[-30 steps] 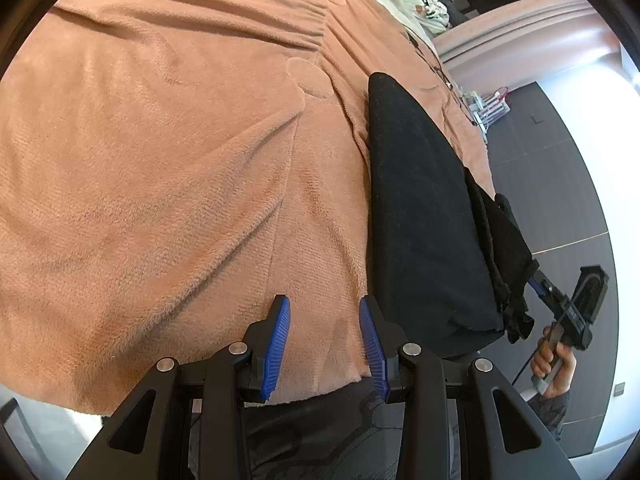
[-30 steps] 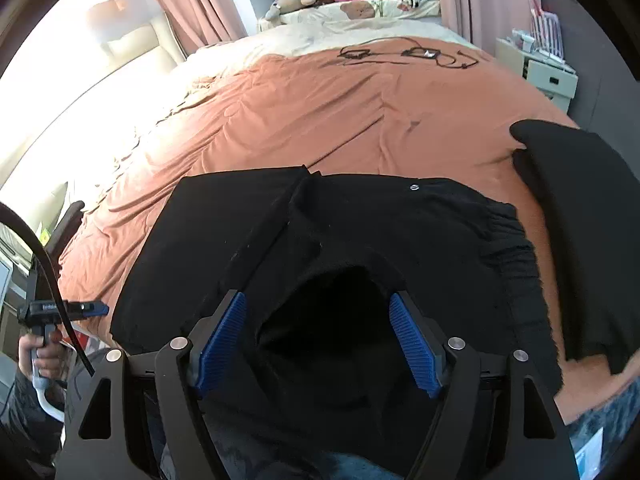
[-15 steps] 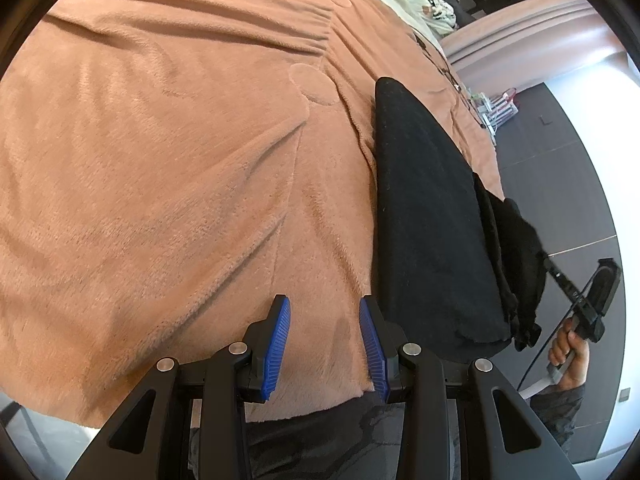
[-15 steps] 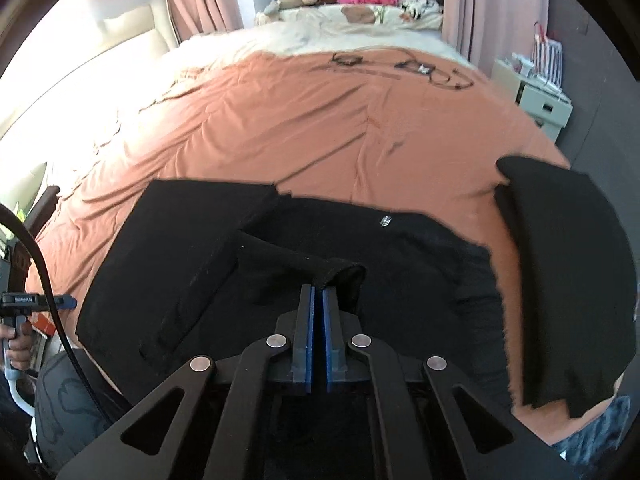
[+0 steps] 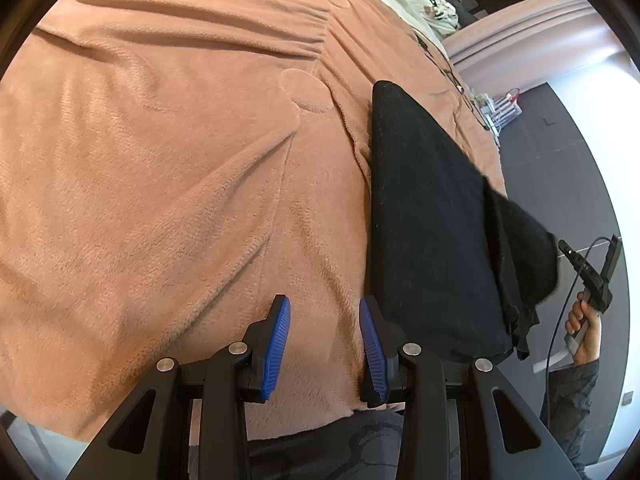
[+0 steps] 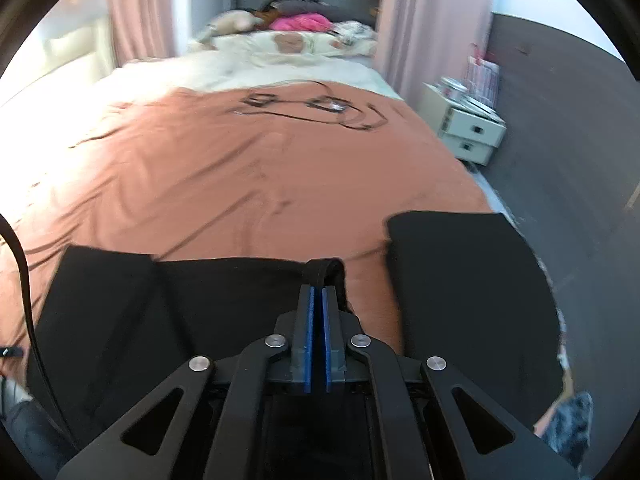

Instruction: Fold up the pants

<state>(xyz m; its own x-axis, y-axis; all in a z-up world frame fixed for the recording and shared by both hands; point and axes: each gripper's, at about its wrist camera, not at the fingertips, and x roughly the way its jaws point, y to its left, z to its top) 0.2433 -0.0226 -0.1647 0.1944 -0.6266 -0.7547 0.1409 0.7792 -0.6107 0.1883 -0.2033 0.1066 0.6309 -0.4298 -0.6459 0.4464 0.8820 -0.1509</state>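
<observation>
Black pants (image 6: 168, 304) lie on the brown blanket at the near edge of the bed. My right gripper (image 6: 316, 292) is shut on a bunched edge of the pants (image 6: 324, 270) and holds it lifted above the rest. In the left wrist view the pants (image 5: 432, 232) lie to the right, with the lifted part (image 5: 524, 240) raised toward the right gripper (image 5: 592, 276). My left gripper (image 5: 323, 312) is open and empty over bare blanket, just left of the pants' near corner.
A second black folded garment (image 6: 468, 292) lies to the right on the blanket (image 6: 248, 184). Black cables (image 6: 312, 108) lie at the far end. Pillows and soft toys (image 6: 288, 32) are beyond. A white bedside drawer unit (image 6: 468, 128) stands at the right.
My right gripper closed on the pants' edge, then lifted it up and pulled it. The left gripper stayed open and nearly still.
</observation>
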